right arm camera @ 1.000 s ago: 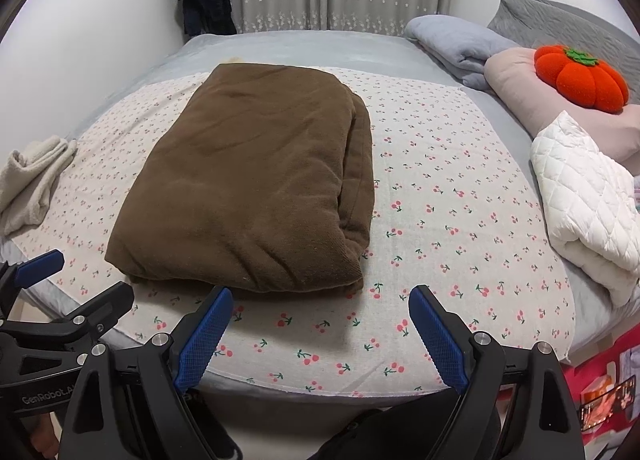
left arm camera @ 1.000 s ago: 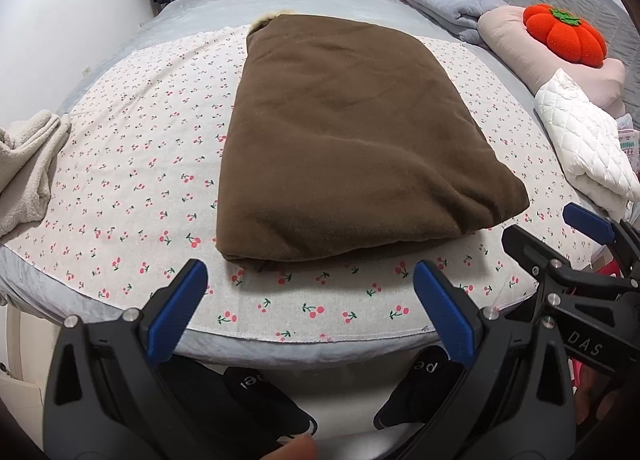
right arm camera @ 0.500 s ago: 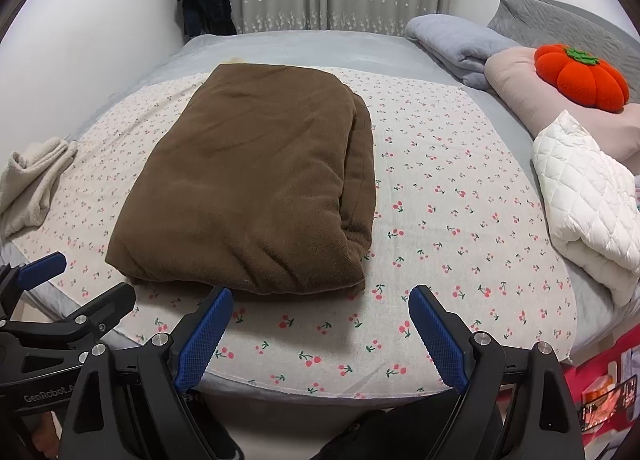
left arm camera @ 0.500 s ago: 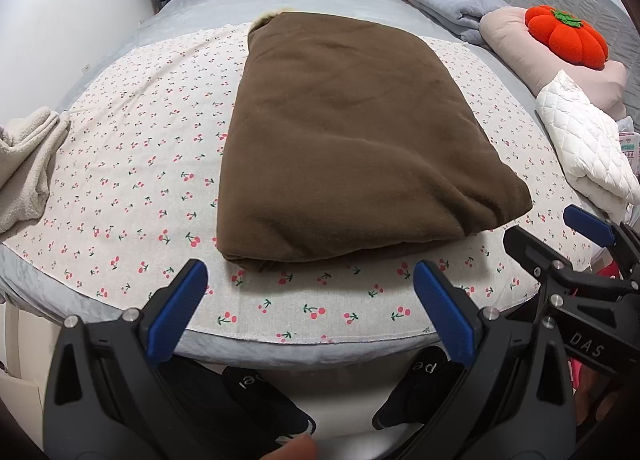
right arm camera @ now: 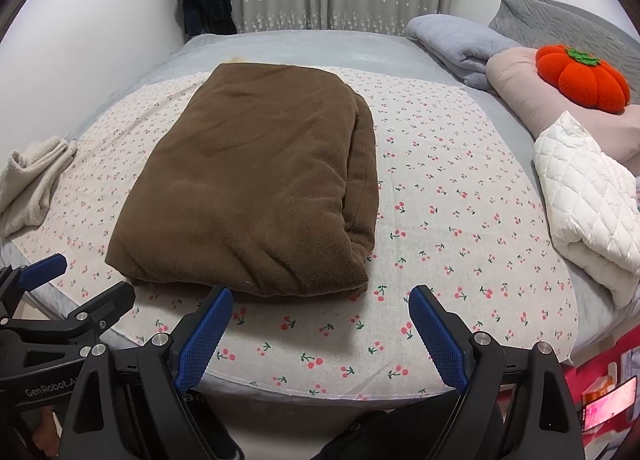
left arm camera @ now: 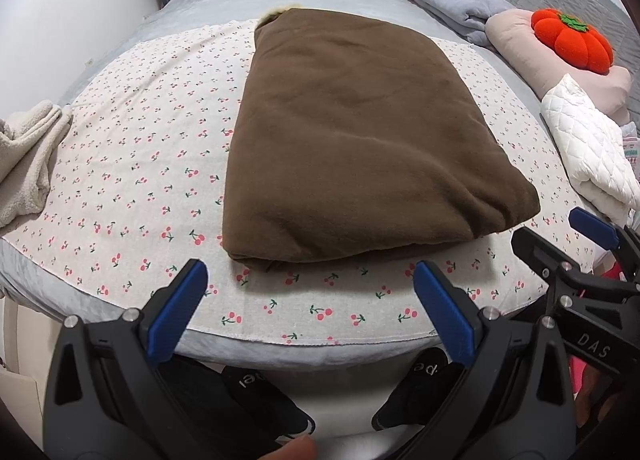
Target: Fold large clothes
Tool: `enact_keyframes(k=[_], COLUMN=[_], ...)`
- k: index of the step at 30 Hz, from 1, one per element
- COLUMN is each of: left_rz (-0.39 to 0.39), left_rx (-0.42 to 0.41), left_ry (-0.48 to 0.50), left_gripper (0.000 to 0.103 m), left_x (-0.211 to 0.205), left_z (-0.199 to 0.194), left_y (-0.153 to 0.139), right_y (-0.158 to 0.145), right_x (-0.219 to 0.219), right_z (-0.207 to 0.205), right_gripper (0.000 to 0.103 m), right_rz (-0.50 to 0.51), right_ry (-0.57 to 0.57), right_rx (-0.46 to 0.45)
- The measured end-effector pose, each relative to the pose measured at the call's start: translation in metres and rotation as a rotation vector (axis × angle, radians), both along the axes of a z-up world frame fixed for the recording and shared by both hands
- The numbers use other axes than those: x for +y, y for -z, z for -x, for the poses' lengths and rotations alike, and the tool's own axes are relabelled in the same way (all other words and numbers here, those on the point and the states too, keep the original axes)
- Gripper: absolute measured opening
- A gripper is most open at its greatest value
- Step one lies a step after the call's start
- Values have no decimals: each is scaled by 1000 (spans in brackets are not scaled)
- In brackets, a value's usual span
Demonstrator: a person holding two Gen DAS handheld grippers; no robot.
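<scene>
A large brown garment (left arm camera: 352, 139) lies folded into a thick rectangle on the cherry-print sheet (left arm camera: 132, 179), seen also in the right wrist view as the brown bundle (right arm camera: 260, 183). My left gripper (left arm camera: 310, 296) hovers open just short of the bundle's near edge, nothing between its blue pads. My right gripper (right arm camera: 320, 320) is open too, off the bundle's near right corner, holding nothing. Each gripper shows at the edge of the other's view: the right one (left arm camera: 588, 244) and the left one (right arm camera: 44, 280).
A beige towel (left arm camera: 24, 163) lies at the bed's left edge. At the right sit a white quilted jacket (right arm camera: 588, 207), a pink pillow with an orange pumpkin cushion (right arm camera: 580, 75), and grey bedding (right arm camera: 460, 43). The person's dark slippers (left arm camera: 260, 396) stand below the bed's near edge.
</scene>
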State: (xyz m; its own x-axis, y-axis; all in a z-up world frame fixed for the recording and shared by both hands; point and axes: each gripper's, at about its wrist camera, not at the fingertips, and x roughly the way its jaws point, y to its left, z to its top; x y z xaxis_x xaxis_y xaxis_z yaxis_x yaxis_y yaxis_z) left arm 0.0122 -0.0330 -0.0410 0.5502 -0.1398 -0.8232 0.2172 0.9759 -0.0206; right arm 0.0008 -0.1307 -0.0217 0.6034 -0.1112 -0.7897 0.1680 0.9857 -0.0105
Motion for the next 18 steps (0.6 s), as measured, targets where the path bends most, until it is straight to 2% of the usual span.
enact_keyframes(k=[18], left_rz=[4], left_rx=[24], left_ry=[-29], left_gripper=[102], left_x=[6], left_z=[-11], left_y=[9], right_y=[6], right_x=[6], right_z=[-13], right_gripper=[91], right_rz=[-22], right_ry=[-14], right_rx=[-1])
